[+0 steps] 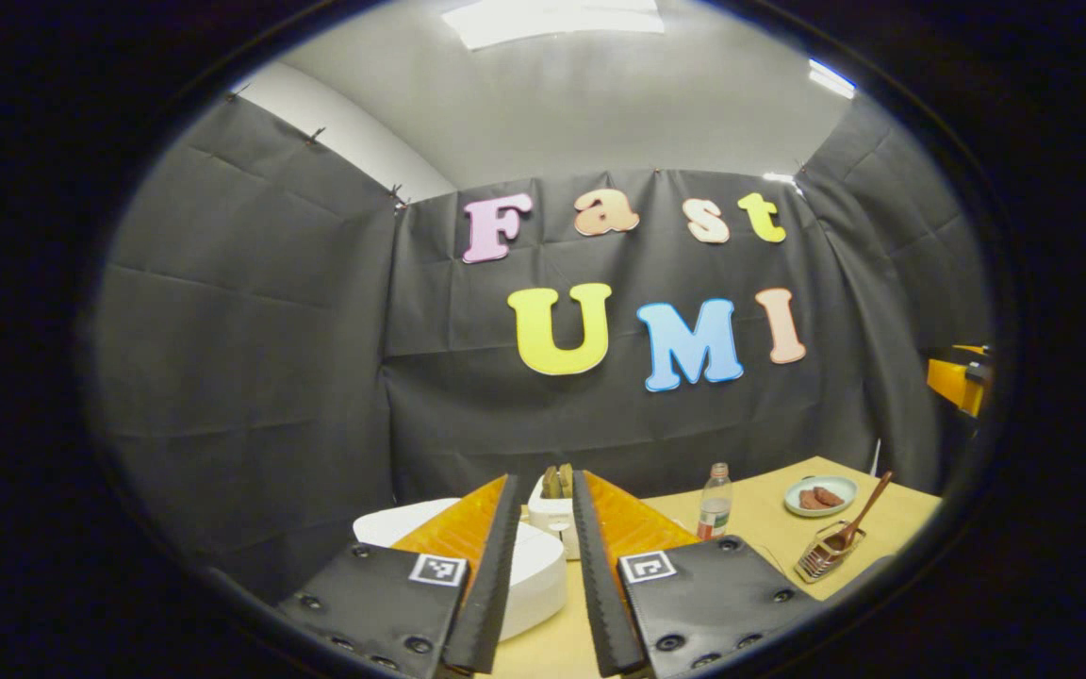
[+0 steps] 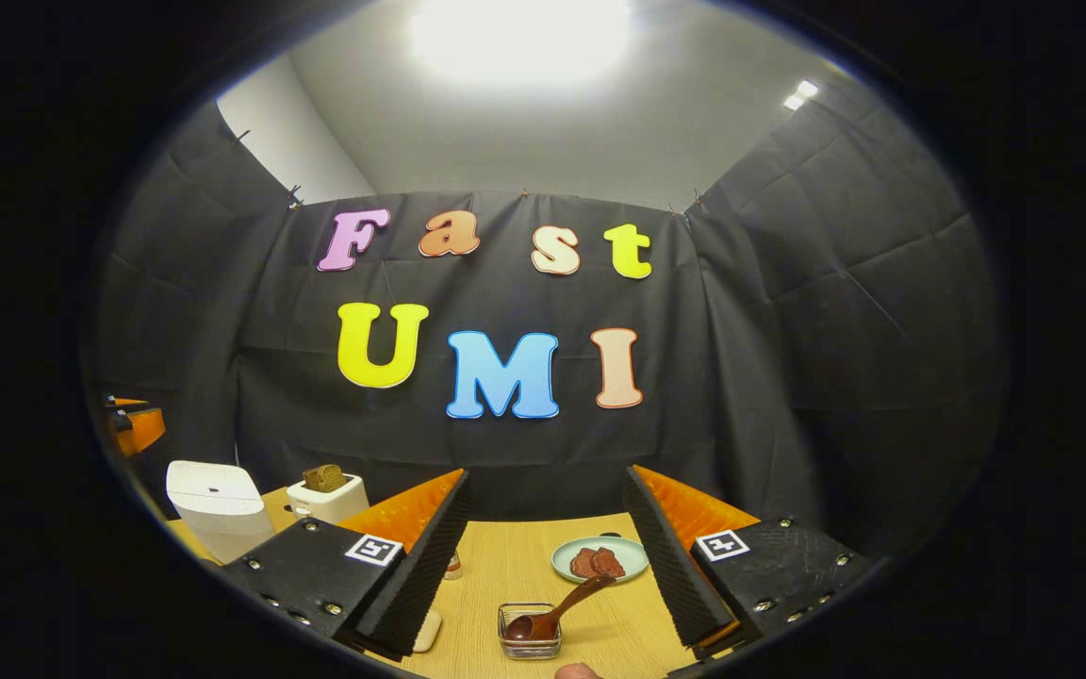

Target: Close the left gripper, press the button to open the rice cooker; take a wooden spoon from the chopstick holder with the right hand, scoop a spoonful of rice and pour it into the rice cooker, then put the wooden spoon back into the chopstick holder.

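Above the counter (image 2: 524, 566) the left hand-held gripper (image 1: 543, 556) hangs part-open over the white rice cooker (image 1: 534, 566), so clenching comes first, while the right hand-held gripper (image 2: 543, 556) waits released above the wooden spoon (image 2: 557, 611)

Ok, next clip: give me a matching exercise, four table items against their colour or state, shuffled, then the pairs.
Things:
1. rice cooker
2. wooden spoon
3. plate
4. left gripper

States:
A. pale green, holding brown pieces
B. white, lid down
C. fingers narrowly apart, nothing between them
D. bowl end in the wire holder, handle leaning out

Pairs: 1-B, 2-D, 3-A, 4-C
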Demonstrator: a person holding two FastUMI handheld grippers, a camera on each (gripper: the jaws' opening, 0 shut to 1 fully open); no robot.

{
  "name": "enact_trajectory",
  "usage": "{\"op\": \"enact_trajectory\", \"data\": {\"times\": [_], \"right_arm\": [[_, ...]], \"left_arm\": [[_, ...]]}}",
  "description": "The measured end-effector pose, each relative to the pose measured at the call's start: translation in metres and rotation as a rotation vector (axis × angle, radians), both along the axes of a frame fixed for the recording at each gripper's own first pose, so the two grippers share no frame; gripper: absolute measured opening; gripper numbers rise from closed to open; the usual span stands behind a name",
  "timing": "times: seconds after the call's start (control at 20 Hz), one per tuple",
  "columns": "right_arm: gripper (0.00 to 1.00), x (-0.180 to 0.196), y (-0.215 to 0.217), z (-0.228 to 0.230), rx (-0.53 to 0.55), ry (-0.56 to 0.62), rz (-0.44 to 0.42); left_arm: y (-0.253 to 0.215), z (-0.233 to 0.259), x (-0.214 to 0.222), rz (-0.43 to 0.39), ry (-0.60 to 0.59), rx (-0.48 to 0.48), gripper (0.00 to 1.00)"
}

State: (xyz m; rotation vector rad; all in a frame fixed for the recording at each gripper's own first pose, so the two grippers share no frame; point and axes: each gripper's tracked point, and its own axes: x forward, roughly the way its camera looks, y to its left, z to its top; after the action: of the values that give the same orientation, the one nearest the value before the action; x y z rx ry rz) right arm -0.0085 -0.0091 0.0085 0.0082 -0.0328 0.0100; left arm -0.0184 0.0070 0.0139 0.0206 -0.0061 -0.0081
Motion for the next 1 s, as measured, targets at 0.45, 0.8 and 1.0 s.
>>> {"op": "enact_trajectory", "data": {"times": [0.45,0.8,1.0], "right_arm": [[0.97,-0.001,0.007,-0.001,-0.005,-0.001,0.003],[0.98,-0.01,0.003,0.005,-0.028,0.0,-0.033],[0.97,-0.018,0.001,0.006,-0.036,-0.003,-0.061]], "left_arm": [[0.022,-0.011,0.013,0.025,0.027,-0.033,0.09],[0.059,-0.03,0.044,0.048,0.072,-0.055,0.09],[0.073,-0.047,0.063,0.028,0.114,-0.091,0.09]]}}
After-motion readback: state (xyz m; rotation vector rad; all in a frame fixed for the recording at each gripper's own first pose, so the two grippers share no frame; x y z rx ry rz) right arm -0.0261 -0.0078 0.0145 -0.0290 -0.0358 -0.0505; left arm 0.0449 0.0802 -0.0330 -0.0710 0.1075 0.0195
